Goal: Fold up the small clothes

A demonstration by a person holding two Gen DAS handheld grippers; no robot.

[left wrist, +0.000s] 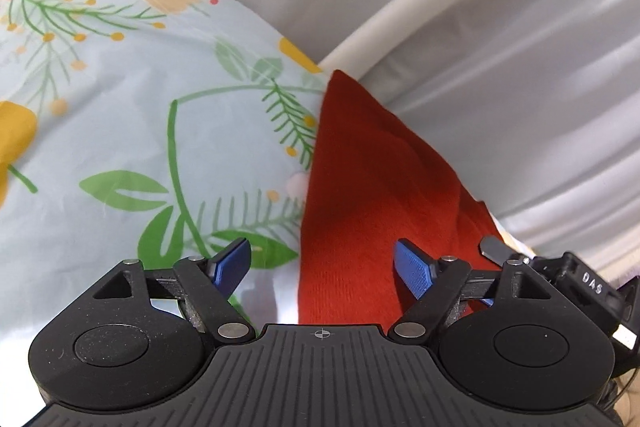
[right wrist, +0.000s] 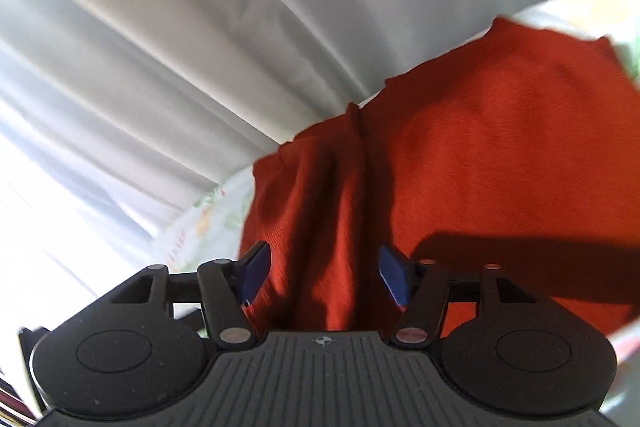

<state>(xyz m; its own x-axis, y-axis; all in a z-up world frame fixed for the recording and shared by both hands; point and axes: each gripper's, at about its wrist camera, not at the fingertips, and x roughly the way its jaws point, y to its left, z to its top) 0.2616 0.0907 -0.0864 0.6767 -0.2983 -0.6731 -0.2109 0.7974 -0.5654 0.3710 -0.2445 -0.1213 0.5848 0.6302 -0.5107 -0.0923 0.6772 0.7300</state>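
Both grippers, L (left wrist: 322, 267) & R (right wrist: 323, 273), held wide & empty over red garment (right wrist: 460, 155); edge at 12 o'clock to be pinched next, prob

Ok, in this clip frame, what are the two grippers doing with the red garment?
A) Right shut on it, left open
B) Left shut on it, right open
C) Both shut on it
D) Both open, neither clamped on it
D: the left gripper and the right gripper both show their blue fingers spread wide apart, with the red garment lying unclamped between them on the floral sheet.
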